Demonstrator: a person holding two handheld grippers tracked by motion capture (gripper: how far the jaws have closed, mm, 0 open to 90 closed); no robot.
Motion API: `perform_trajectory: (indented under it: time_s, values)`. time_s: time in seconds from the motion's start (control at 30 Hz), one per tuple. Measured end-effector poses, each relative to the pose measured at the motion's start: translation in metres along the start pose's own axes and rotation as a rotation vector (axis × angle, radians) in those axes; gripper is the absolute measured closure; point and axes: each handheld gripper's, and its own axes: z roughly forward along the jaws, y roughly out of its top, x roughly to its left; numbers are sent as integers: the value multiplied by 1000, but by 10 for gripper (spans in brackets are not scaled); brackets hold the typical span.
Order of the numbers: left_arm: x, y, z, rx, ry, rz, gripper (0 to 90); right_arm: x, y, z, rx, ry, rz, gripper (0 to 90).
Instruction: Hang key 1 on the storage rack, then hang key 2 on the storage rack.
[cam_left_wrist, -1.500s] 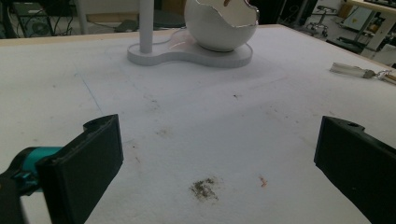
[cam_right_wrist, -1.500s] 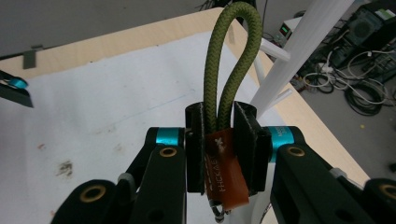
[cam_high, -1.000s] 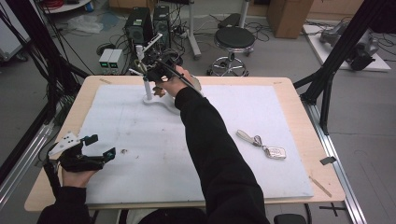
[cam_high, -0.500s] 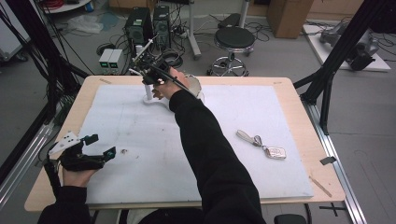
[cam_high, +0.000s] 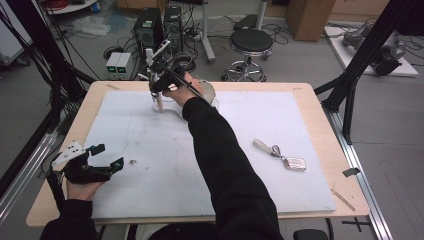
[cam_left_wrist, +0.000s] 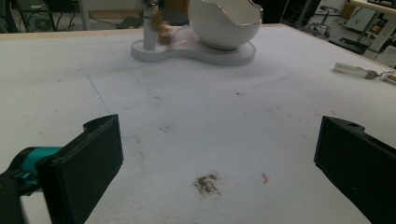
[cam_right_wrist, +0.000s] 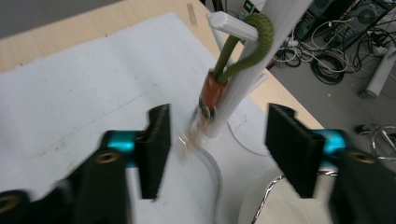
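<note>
Right gripper (cam_right_wrist: 215, 149): jaws wide, just before the stand's post | green-looped keychain (cam_right_wrist: 233, 60): hangs on peg, ahead between jaws | left gripper (cam_left_wrist: 219, 163): wide, empty.

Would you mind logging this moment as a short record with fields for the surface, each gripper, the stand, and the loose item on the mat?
surface: white mat on a wooden table
left gripper: open, near the table's left front, nothing between its jaws
right gripper: open, at the far stand, jaws either side of the hanging keychain
stand: white post with pegs, beside a white egg-shaped bowl on one base
hanging item: green loop keychain with orange tag, hung on a peg
loose item: key fob on the mat's right
</note>
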Motion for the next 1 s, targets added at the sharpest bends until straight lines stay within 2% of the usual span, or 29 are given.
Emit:
perform_trajectory:
  time_s: [0.17, 0.2, 0.27, 0.43, 0.73, 1.0]
  values:
    - [0, 0, 0, 1, 2, 2, 17, -13, -12, -9, -33, 12, 66, 94]
    - [0, 0, 0, 1, 3, 2, 17, -15, -15, -12, -38, 21, 76, 90]
    - [0, 0, 0, 1, 5, 5, 17, -19, -19, -16, -42, 27, 82, 8]
    - [-1, 0, 0, 3, 7, 10, 17, -27, -31, -30, -83, 49, 102, 8]
    - [-1, 0, 1, 1, 8, 11, 17, -39, -64, -45, -104, 56, 148, 8]
    - [-1, 0, 1, 6, 8, 11, 17, -48, -104, -76, -150, 45, 162, 8]
